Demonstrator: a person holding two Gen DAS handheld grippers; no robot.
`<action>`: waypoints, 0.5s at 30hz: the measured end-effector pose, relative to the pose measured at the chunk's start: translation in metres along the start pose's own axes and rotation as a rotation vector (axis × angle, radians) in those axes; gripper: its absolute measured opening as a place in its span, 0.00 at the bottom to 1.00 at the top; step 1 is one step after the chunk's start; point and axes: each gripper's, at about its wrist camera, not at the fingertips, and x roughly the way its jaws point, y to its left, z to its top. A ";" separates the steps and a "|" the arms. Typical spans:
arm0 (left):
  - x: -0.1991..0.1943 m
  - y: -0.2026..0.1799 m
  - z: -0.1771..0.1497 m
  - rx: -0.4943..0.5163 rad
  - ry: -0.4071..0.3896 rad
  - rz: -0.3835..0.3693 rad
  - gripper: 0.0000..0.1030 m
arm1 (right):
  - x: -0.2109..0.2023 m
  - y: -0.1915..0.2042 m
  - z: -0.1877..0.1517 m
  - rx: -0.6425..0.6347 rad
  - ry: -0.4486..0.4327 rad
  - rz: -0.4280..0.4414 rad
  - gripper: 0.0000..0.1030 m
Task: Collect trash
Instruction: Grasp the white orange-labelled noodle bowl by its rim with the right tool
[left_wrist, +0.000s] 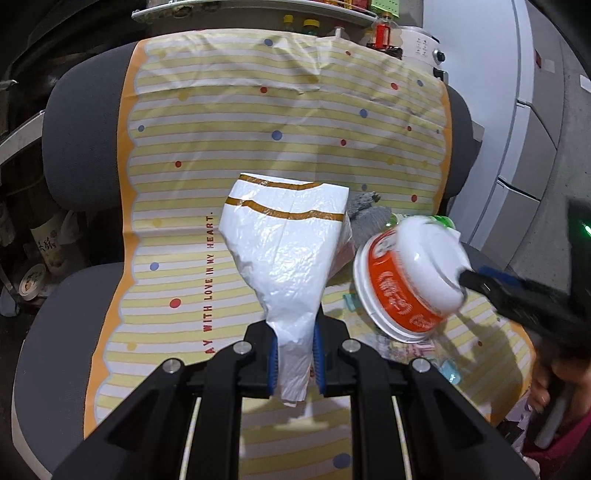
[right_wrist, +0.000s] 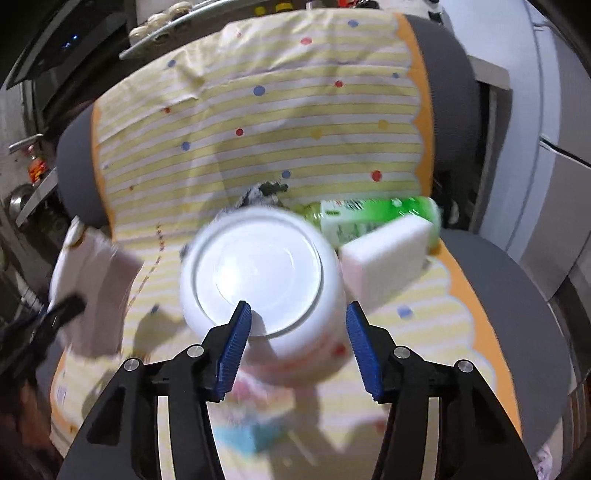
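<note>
1. The left gripper (left_wrist: 295, 354) has its two blue pads closed tight on the bunched end of one white plastic bag (left_wrist: 291, 243); the bag fans out ahead of the fingers, with two brown stripes across its far edge.
2. The right gripper (right_wrist: 299, 339) stands wide apart around one instant-noodle bowl (right_wrist: 258, 273), white base toward the camera. The left pad (right_wrist: 236, 332) overlaps the bowl's base; the right pad sits just beside the bowl's side. Blur hides whether the pads actually press it.
3. In the left view the same bowl (left_wrist: 410, 280) shows one orange printed band and sits to the right of the bag, with the right gripper's dark finger at its base.
4. Beyond the bowl, ahead of the right gripper, lie one green bottle (right_wrist: 373, 214), one white foam block (right_wrist: 388, 258) and one grey rag (right_wrist: 258, 195).
5. Everything rests on one yellow-striped dotted sheet (left_wrist: 258, 129) spread over one grey chair (left_wrist: 81, 147).
6. A few small wrappers (left_wrist: 417, 347) lie under the bowl; they are too blurred to count.
</note>
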 end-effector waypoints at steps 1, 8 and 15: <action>-0.002 -0.004 -0.001 0.004 -0.002 -0.005 0.12 | -0.010 -0.003 -0.010 -0.009 0.010 -0.005 0.53; -0.012 -0.030 -0.011 0.038 0.011 -0.033 0.12 | -0.037 -0.025 -0.063 -0.039 0.117 -0.084 0.55; -0.018 -0.057 -0.025 0.081 0.025 -0.056 0.12 | -0.071 -0.046 -0.095 0.006 0.149 -0.071 0.60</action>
